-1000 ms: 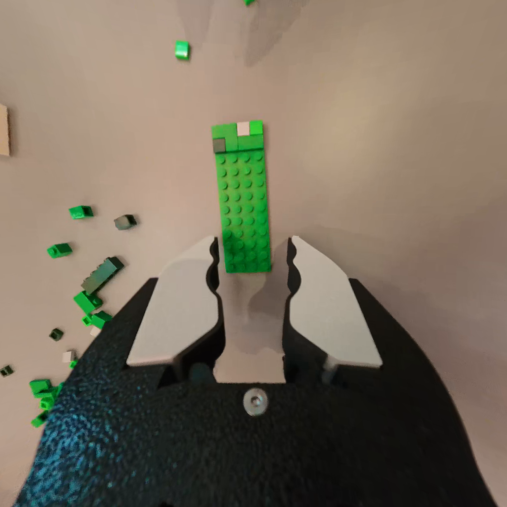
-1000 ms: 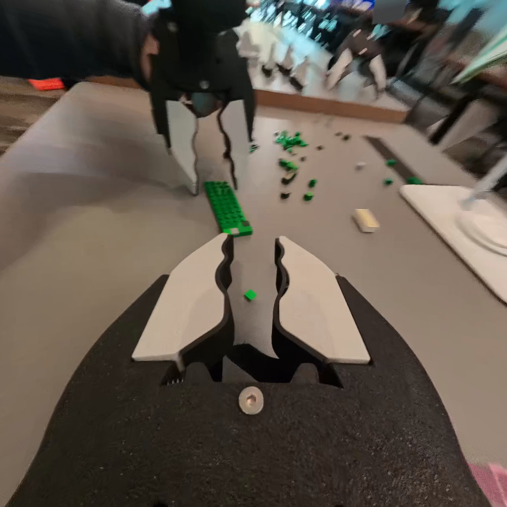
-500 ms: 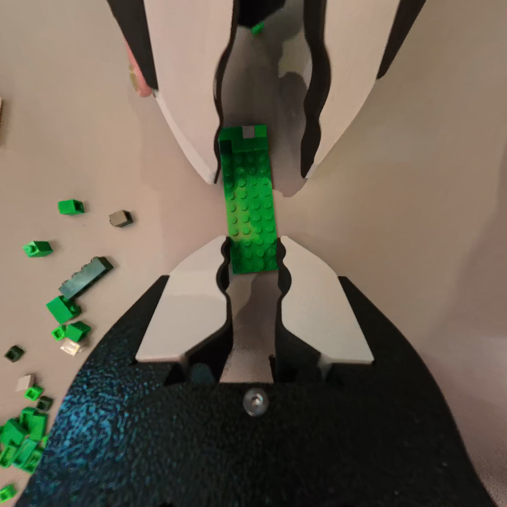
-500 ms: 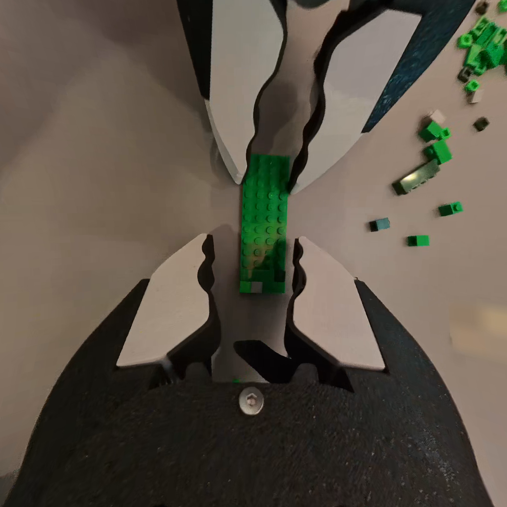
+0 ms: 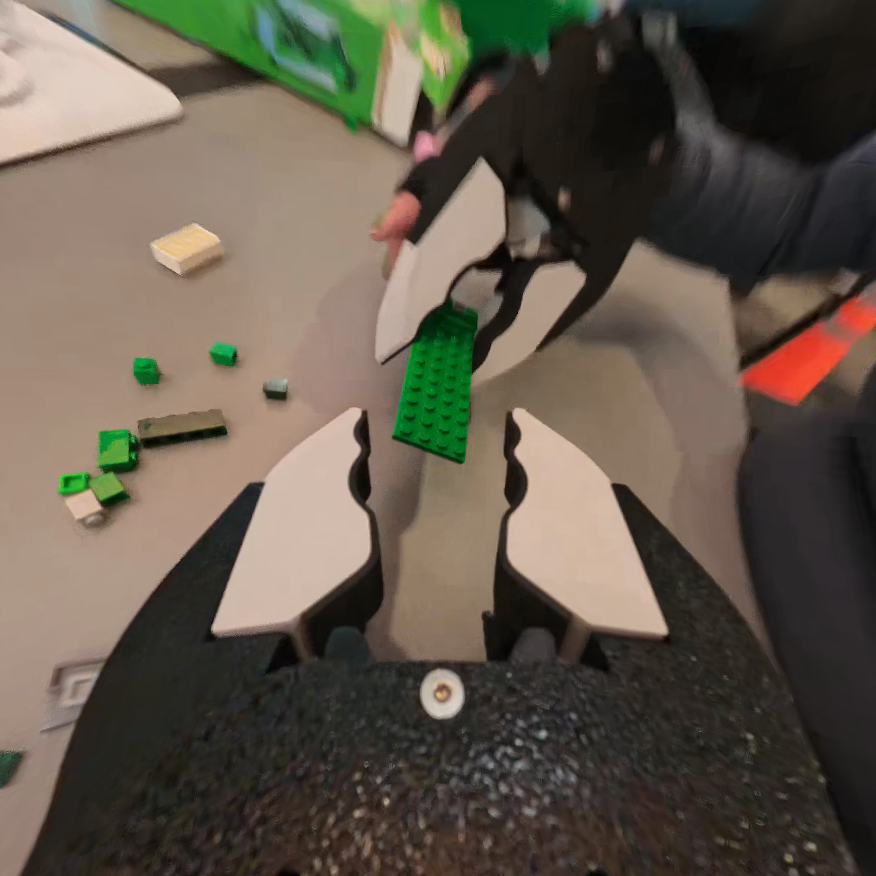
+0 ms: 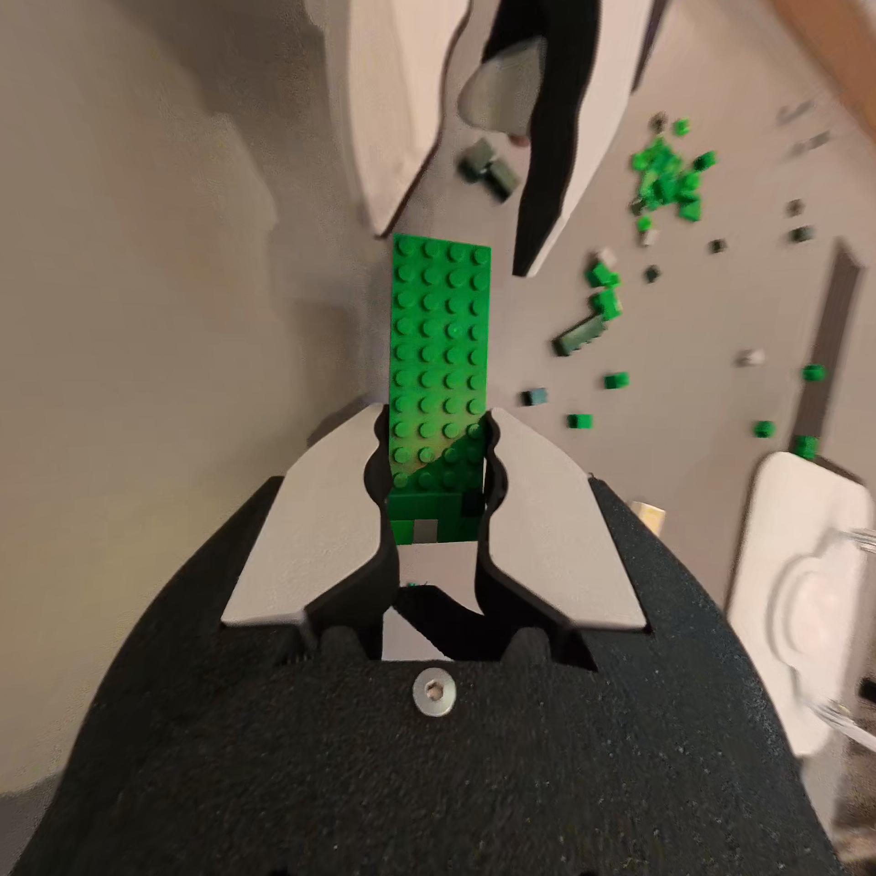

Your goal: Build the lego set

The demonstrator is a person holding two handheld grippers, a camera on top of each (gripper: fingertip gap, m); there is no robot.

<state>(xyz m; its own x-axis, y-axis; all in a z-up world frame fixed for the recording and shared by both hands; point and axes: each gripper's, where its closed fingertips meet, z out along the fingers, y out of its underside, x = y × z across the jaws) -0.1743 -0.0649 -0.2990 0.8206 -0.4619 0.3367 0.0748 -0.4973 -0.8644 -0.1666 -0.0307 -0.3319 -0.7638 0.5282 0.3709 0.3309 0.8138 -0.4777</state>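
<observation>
Two grippers face each other over a grey bench, and one long green studded plate hangs between them. Nearest in its own view, the right gripper has its pale fingers closed onto the plate's long edges at the end that carries a few small green, grey and dark tiles, the black pads pressing on both sides. From the left wrist view that plate is tilted, raised off the bench, with its free end reaching toward the left gripper. That left gripper stands wide open, nothing in its grasp, the plate's near end just short of its fingertips with a gap on each side. To one side, loose bricks lie scattered, among them a dark olive bar. Further out sits a cream block, then a white pad at the far corner, and a blurred green box along the far edge.
</observation>
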